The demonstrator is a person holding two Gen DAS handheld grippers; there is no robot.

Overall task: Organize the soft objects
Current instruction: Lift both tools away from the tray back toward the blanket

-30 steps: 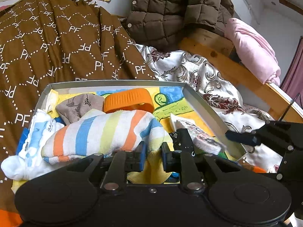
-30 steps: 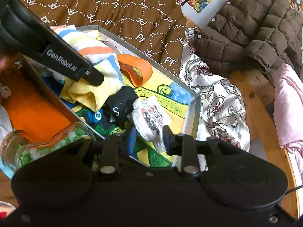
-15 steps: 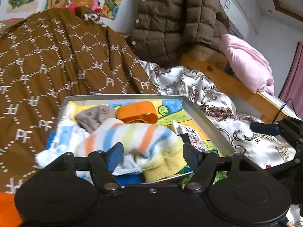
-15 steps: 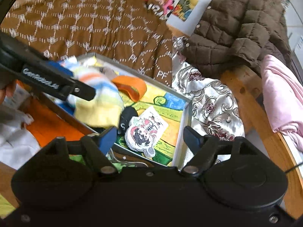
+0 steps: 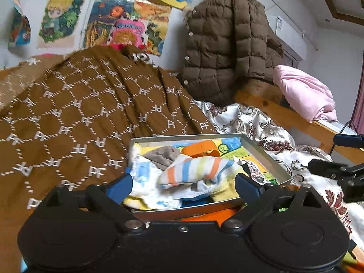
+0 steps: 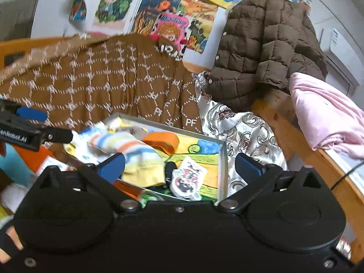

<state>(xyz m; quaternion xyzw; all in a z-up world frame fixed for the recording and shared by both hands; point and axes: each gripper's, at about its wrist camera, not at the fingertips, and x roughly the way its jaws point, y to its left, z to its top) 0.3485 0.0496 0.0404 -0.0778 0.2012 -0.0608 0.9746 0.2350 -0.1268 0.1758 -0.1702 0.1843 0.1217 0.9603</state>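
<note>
Both tongs just opened, empty, striped sock in tray

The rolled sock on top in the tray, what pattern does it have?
The sock has orange, blue, yellow and white stripes, clearest in the left wrist view.

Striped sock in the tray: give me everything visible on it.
The striped sock looks like soft terry knit, white with orange, blue and pale yellow-green bands and a yellow cuff end. It lies slack and slightly bunched on its side in the metal tray, on top of the other fabrics there: a white and blue cloth under one end, a grey-brown cloth and an orange band just behind it. Neither gripper touches it.
</note>
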